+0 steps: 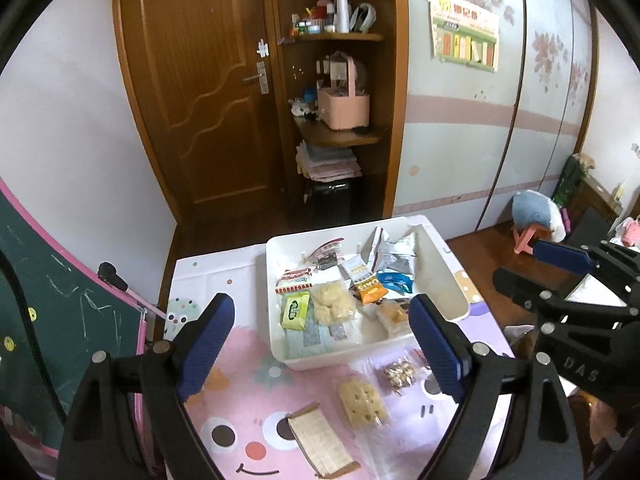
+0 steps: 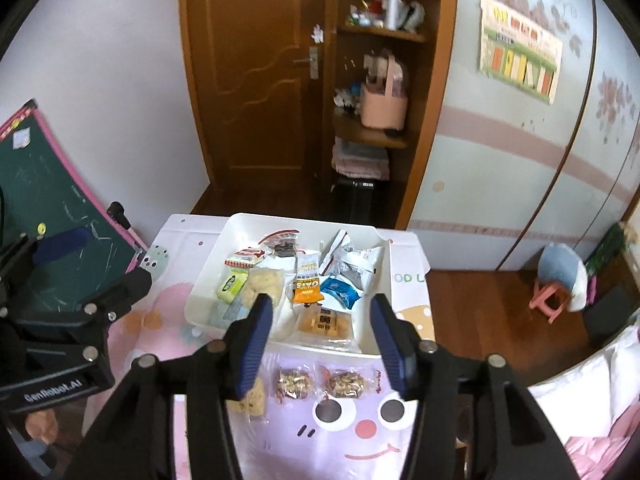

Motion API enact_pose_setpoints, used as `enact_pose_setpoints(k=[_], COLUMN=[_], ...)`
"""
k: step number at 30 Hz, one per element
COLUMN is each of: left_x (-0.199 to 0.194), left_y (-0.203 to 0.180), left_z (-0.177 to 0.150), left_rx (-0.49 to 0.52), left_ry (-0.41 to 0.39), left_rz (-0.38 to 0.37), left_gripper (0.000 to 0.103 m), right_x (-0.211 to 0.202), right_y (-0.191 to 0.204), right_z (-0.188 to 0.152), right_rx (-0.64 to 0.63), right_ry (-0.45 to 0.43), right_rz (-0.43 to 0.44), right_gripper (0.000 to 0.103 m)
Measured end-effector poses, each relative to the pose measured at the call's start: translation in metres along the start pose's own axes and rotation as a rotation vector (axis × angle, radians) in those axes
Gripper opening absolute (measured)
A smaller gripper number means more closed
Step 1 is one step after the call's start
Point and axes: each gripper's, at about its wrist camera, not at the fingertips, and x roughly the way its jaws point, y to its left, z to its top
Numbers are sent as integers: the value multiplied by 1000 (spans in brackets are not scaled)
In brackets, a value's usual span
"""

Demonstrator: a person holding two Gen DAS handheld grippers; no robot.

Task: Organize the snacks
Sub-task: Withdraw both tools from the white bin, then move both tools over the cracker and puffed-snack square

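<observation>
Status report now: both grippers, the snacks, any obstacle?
Left gripper open, empty. Right gripper open, empty. White bin holds many snacks; nut packs, cracker wait on mat. Nothing in the way.

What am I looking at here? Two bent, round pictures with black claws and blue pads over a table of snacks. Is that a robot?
No robot: a person holds a two-fingered gripper in each hand, and each carries a wide-angle camera looking along its fingers, which bends the room. One picture is from the left gripper, the other from the right gripper; each also glimpses the other at its edge. Both are open and hold nothing. Below them a cartoon tablecloth covers the table. On it stands a white bin with many wrapped snacks already in it. Still on the cloth: a pale cracker, two nut bars and a flat tan packet.
</observation>
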Motion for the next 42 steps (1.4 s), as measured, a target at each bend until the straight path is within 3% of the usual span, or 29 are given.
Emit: enact_pose_setpoints(k=[8, 15, 20, 29, 34, 42], left_x=[-36, -28, 20, 114, 148, 178], left_y=[10, 21, 30, 27, 17, 19], left_z=[-34, -85, -136, -219, -247, -257], left_rx=[2, -59, -154, -267, -263, -316], left_ry=[-74, -110, -16, 238, 342, 422], left_rz=[-11, 5, 25, 70, 102, 95], left_gripper=[91, 97, 98, 98, 98, 98], right_x=[-20, -5, 35, 94, 125, 170], right_y=[13, 23, 27, 41, 51, 61], right_z=[-29, -74, -115, -159, -168, -174], right_rx=[-18, -10, 43, 147, 145, 148], right_ry=[-39, -62, 13, 127, 200, 294], right_rz=[44, 63, 126, 199, 214, 240], right_gripper=[59, 62, 62, 62, 62, 62])
